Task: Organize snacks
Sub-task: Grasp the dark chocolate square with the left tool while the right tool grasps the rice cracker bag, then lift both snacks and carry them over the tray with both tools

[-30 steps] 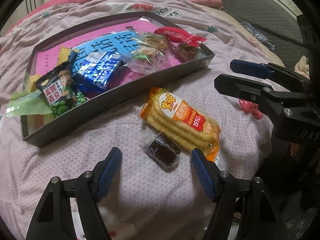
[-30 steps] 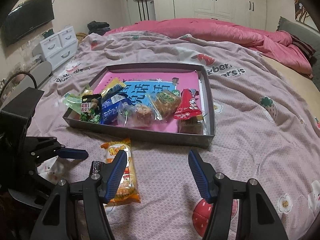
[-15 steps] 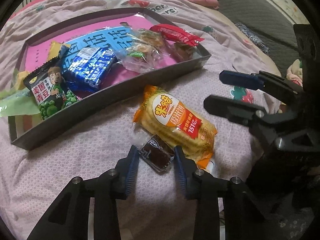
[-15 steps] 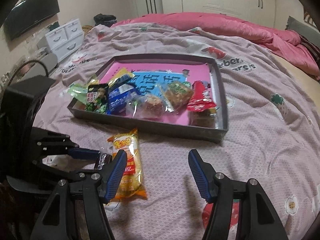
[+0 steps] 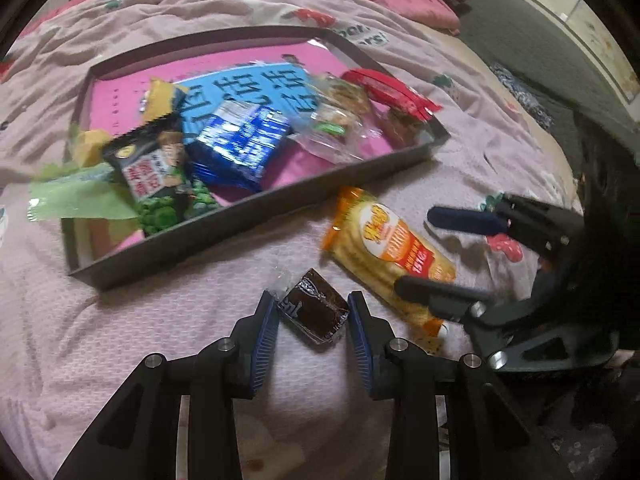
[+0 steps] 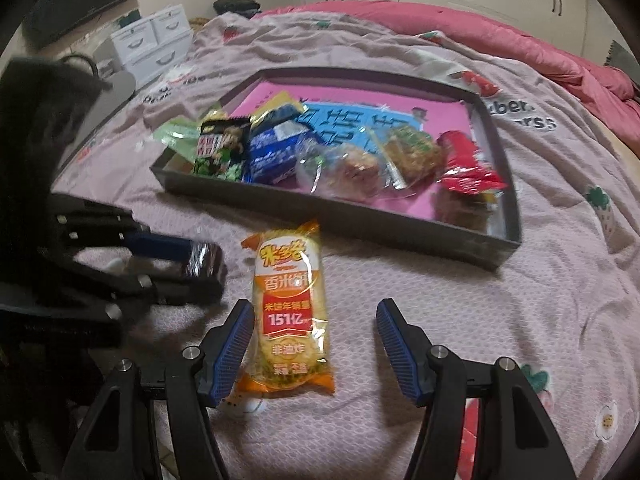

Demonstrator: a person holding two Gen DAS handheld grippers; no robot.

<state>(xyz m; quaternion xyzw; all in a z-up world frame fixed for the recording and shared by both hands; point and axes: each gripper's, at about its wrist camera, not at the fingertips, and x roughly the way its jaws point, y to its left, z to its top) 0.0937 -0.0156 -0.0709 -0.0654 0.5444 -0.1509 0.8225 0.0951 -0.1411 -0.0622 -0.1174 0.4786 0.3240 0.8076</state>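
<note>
My left gripper is shut on a small dark wrapped brownie and holds it just above the bedspread; the brownie also shows in the right wrist view. An orange rice-cracker pack lies beside it, in front of the tray. My right gripper is open, low over that pack, its left finger beside the pack. The dark tray with a pink and blue liner holds several snacks: a green-pea bag, a blue packet, clear-wrapped pastries and a red packet.
The tray sits on a pink strawberry-print bedspread. A pink duvet lies bunched at the far side. White drawers stand beyond the bed's left edge. A green wrapper hangs over the tray's left rim.
My left gripper went from wide open to shut on the brownie and lifted it slightly. My right gripper moved forward and left, over the orange cracker pack.
</note>
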